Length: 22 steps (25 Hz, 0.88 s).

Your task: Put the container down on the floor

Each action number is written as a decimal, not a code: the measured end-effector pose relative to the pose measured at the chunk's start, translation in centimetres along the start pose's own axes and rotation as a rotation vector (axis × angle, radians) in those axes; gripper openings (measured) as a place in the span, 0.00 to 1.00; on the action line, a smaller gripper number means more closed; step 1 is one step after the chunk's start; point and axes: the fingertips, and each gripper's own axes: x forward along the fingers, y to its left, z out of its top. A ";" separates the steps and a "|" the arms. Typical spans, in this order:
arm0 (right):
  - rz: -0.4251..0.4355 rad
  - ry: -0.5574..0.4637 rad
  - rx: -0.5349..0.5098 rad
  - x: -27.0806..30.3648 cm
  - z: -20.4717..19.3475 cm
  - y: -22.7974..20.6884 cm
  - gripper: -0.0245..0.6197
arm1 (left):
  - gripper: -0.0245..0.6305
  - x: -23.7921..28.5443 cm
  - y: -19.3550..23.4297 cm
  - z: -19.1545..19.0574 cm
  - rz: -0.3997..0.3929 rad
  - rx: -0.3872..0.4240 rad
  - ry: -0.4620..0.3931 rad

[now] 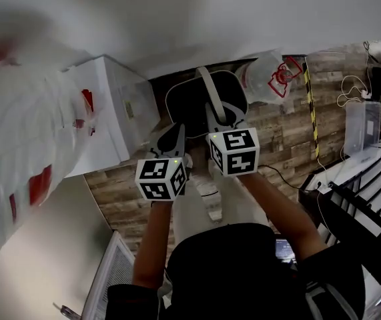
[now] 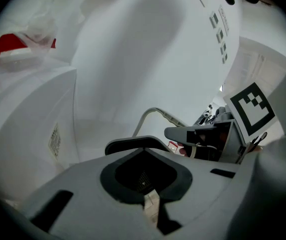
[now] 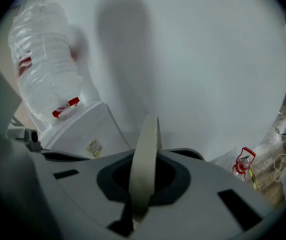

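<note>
The container hangs above the wood-plank floor, close against the foot of the white wall on its far side. A white cabinet stands just beside it at the left. A clear plastic bag with red print lies just beside it at the far right. Open boards run near and to the right, out to a strip of yellow-and-black tape and a clear box further right. The container is dark and rounded, with a broad rim and a pale, flat, arching handle. The right gripper is clamped on that handle, and its own view shows the pale band rising straight up between the closed jaws. The left gripper has its jaws drawn together at the container's near left rim. The dark rim curves just beyond them in the left gripper view, and whether they pinch it cannot be made out. The person's arms and the two marker cubes cover the container's near side and the floor below it. The big water bottle on top of the cabinet is a blur at the left of the head view.
</note>
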 end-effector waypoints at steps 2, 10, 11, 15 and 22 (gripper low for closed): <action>-0.005 0.013 0.010 0.6 -0.7 -0.2 0.09 | 0.07 0.5 0.5 -0.5 0.001 -0.002 0.009; -0.039 0.085 0.020 3.2 -4.4 -1.2 0.09 | 0.07 2.4 2.5 -3.0 0.009 -0.028 0.048; -0.043 0.096 0.022 3.4 -5.0 -1.2 0.09 | 0.07 2.6 2.7 -3.5 0.009 -0.028 0.056; -0.052 0.123 0.029 4.1 -6.6 -1.4 0.09 | 0.07 2.8 3.6 -4.7 0.019 -0.041 0.061; -0.063 0.151 0.047 6.0 -8.8 -2.7 0.09 | 0.07 4.1 5.5 -5.7 0.041 -0.117 0.044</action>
